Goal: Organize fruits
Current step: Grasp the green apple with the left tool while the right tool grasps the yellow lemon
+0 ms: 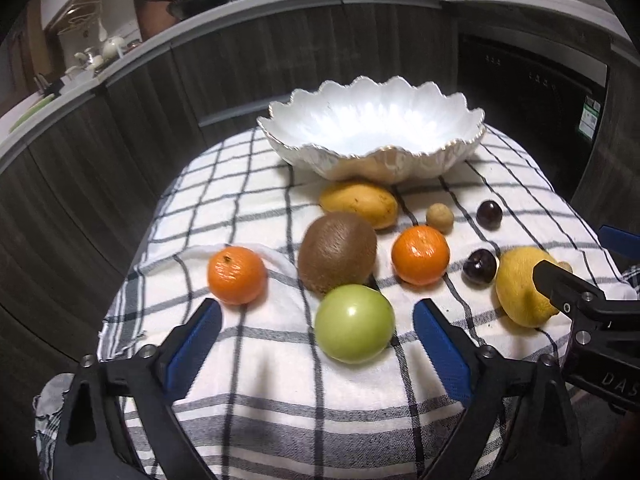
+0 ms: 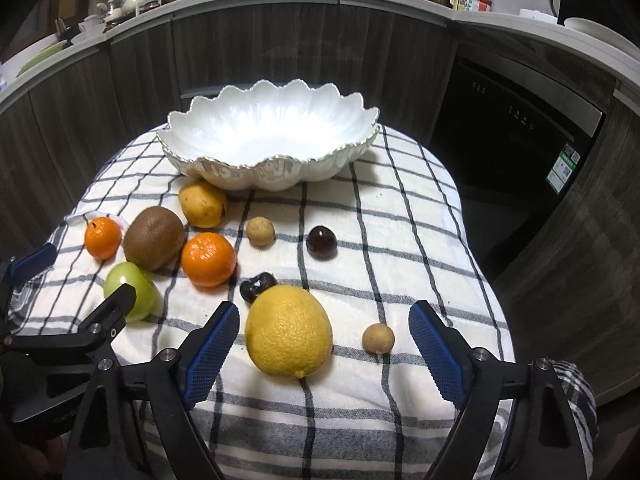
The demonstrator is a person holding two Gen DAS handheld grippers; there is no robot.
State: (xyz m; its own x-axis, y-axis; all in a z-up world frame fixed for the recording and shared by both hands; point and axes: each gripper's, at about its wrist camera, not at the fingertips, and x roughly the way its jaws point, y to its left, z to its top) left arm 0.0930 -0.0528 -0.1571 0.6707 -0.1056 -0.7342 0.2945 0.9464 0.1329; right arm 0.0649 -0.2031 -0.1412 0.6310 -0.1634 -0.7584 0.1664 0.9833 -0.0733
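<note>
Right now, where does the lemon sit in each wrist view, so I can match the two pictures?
Left wrist: the lemon lies at the right edge, partly behind a black finger of the right gripper.
Right wrist: the lemon lies low in the centre, between that gripper's open blue pads.
Shared landmark: the scalloped white bowl at the cloth's far end.

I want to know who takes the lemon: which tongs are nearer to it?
Right. The right tongs stand open around the lemon, which lies between their fingers. The left tongs straddle the green apple, off to the lemon's left.
</note>
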